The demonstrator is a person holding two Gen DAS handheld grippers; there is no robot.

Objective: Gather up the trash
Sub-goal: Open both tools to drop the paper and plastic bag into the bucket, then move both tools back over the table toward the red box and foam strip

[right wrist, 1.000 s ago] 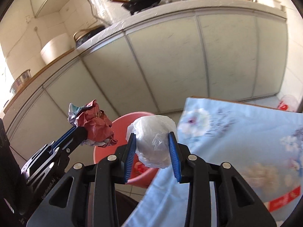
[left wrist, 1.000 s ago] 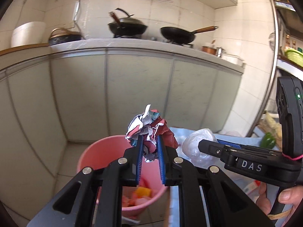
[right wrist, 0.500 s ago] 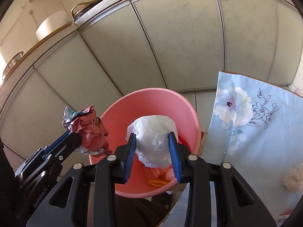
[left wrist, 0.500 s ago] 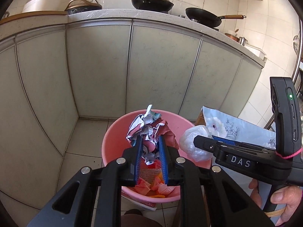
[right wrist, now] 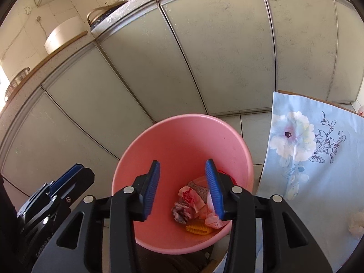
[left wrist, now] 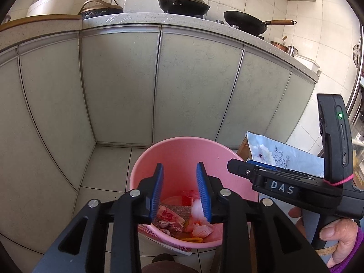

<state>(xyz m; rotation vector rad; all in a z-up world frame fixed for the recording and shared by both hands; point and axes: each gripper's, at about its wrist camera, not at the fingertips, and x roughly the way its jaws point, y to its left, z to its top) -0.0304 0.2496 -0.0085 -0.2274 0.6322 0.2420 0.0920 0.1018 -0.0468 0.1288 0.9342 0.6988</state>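
Note:
A pink bucket (left wrist: pixel 182 152) stands on the tiled floor in front of the kitchen cabinets; it also shows in the right wrist view (right wrist: pixel 182 141). Crumpled trash (left wrist: pixel 173 223) lies at its bottom, including the red-and-white paper (right wrist: pixel 182 213) and a white plastic bag (left wrist: pixel 196 209). My left gripper (left wrist: pixel 179 177) is open and empty above the bucket. My right gripper (right wrist: pixel 182 173) is open and empty above the bucket too, just right of the left one (right wrist: pixel 68 177). The right gripper shows from the side in the left wrist view (left wrist: pixel 241 168).
A table with a light-blue flowered cloth (right wrist: pixel 314 159) stands right of the bucket, with a small pale wad (right wrist: pixel 356 223) on it. Grey cabinet doors (left wrist: pixel 193 86) rise close behind. Pans (left wrist: pixel 245 25) sit on the counter above.
Both grippers opened over the bucket. The crumpled red paper left the left gripper and the plastic bag left the right gripper; both now lie in the bucket.

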